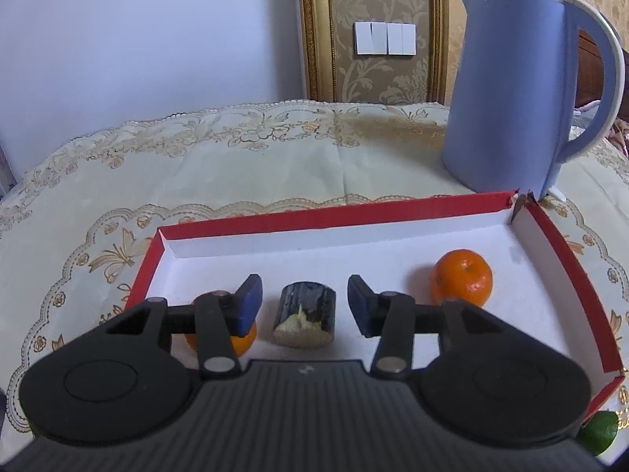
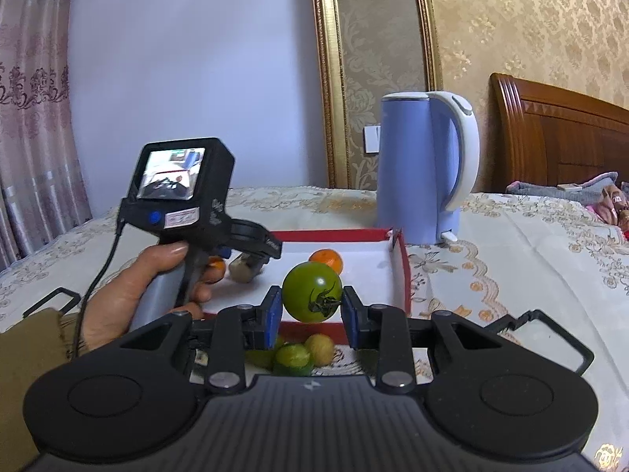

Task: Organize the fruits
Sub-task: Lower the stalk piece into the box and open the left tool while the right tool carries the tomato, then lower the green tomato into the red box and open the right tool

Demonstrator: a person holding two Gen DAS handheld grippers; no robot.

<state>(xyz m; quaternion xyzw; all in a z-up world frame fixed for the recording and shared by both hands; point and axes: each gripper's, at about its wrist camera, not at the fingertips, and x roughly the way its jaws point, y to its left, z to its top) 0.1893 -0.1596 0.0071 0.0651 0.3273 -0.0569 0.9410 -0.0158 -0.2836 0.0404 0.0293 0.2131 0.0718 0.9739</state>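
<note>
A red-walled white tray (image 1: pixel 530 212) lies on the table. In it, a dark-skinned cut piece with a pale end (image 1: pixel 304 314) rests between the fingers of my left gripper (image 1: pixel 303 303), which is open and touches nothing. One orange (image 1: pixel 462 277) sits at the tray's right, and another orange (image 1: pixel 241 342) is half hidden behind the left finger. In the right wrist view my right gripper (image 2: pixel 311 306) is shut on a green tomato (image 2: pixel 312 291), held above the tray's near wall (image 2: pixel 306 330). Several small green and yellow fruits (image 2: pixel 298 356) lie on the cloth below it.
A tall blue kettle (image 1: pixel 507 90) stands just behind the tray's far right corner. A person's hand (image 2: pixel 149 287) grips the left tool's handle at the tray's left. An embroidered cloth (image 1: pixel 236 165) covers the table. A green fruit (image 1: pixel 599 434) lies outside the tray's near right corner.
</note>
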